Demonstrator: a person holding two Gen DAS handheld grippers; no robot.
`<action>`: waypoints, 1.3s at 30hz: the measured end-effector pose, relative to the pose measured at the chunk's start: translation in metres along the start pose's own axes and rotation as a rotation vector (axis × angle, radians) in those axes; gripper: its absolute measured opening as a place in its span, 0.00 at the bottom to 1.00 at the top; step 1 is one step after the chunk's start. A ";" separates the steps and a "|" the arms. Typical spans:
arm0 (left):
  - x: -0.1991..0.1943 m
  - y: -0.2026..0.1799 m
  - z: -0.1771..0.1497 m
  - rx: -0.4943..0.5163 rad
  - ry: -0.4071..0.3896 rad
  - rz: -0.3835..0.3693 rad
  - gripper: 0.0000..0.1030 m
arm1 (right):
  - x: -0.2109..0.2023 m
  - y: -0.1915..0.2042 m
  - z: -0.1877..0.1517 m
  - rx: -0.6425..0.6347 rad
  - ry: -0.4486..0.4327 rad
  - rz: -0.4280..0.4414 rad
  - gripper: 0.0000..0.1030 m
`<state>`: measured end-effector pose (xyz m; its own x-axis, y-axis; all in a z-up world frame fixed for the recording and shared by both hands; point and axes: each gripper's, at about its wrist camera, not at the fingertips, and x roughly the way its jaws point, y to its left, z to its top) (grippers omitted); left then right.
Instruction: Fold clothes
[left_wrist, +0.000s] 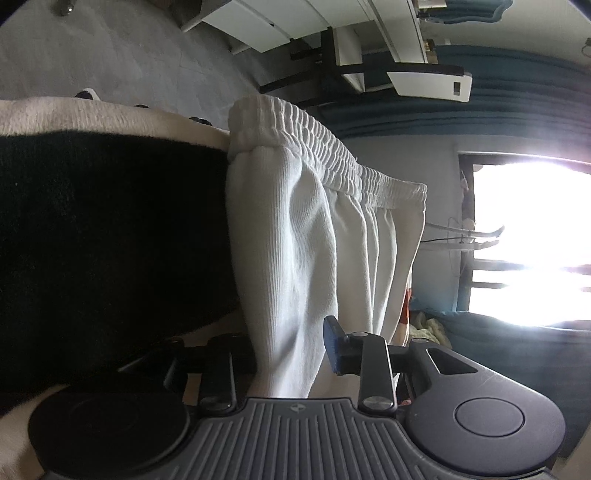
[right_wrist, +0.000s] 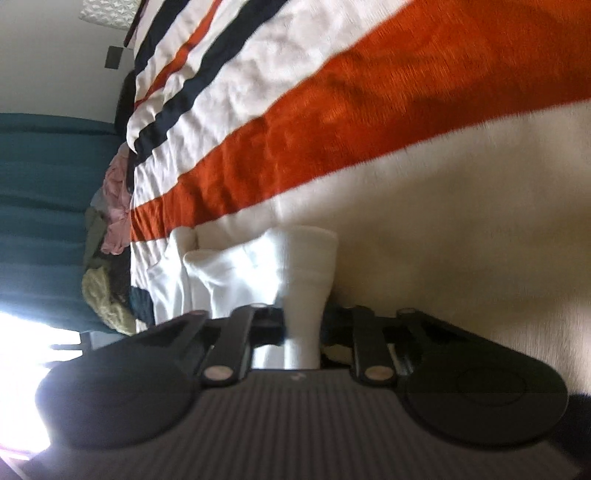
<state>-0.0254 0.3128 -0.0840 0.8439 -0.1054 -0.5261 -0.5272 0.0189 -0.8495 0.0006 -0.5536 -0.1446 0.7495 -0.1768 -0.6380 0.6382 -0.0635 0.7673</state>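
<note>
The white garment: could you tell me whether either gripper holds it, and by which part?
The right gripper is shut on the white garment, pinching a cuff-like end. The left gripper has the cloth between its jaws near the elastic waistband, apparently unclamped.

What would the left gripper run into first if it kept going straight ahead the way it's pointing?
Most likely the white elastic-waist garment: its fabric already lies between the left gripper jaws and fills the line ahead up to the waistband. The pads do not look pressed on it, though the near one sits in shadow.
</note>
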 end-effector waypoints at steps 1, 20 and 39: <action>-0.001 0.001 0.001 -0.006 -0.003 0.000 0.32 | -0.004 0.003 0.001 -0.012 -0.025 0.014 0.05; -0.035 -0.022 0.015 0.104 -0.076 -0.022 0.07 | -0.052 0.022 0.002 -0.059 -0.230 0.139 0.05; 0.111 -0.272 0.006 0.420 -0.157 -0.016 0.06 | 0.052 0.244 -0.027 -0.481 -0.267 0.167 0.05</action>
<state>0.2123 0.3018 0.0889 0.8735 0.0424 -0.4850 -0.4553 0.4236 -0.7831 0.2000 -0.5514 0.0077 0.8164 -0.3920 -0.4241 0.5701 0.4296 0.7003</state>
